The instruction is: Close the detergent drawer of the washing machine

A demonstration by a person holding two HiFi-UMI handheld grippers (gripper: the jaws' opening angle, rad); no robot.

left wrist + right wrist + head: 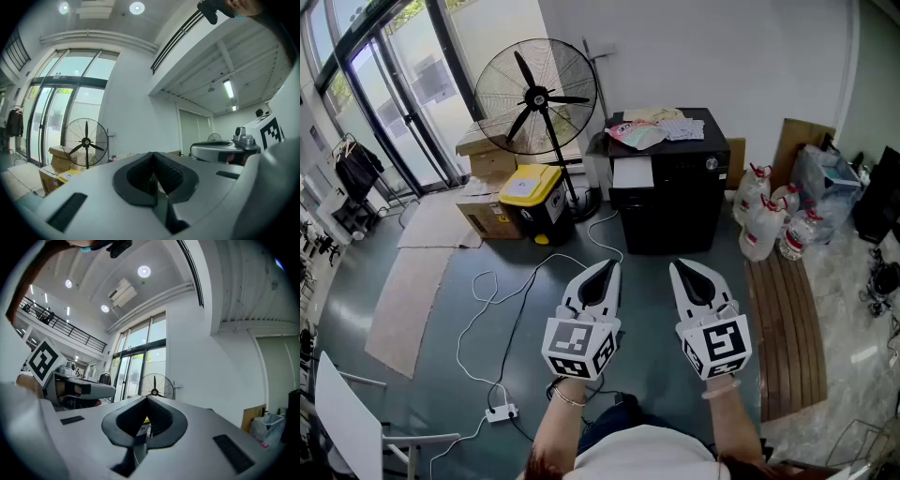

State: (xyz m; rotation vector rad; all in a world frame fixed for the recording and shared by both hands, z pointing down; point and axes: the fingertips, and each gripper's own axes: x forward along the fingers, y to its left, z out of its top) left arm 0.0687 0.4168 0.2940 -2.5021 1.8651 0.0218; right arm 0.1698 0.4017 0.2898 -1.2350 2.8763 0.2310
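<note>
Straight ahead by the white wall: the black washing machine (675, 202), with a heap of cloths (652, 129) on top. On its front, high up and on the left side in the head view: a white block, most likely the detergent drawer (630, 174), poking out toward the person. Hard to be sure of that from so far off. Looks long from front to back, so needs a push straight away from the person, into the machine. Beside the machine, to the left: a big round fan (534, 98) and a yellow bin (534, 197). Lower down in the picture, on the grey floor (422, 375): a white cable (502, 309) in loops. Closest of all: the left gripper (607, 267) and the right gripper (680, 269), side by side, held level, both pointing at the machine and both well apart from it. Shut tight, each of them, pads pressed together, nothing held in either. Seems a touch closer in line with the drawer on the left gripper's side, since the white block lies just a bit to the right of its tip and further off to the left of the right gripper's tip. So probably a job for the left one: go forward first, then press the closed tip on the drawer's front.
</note>
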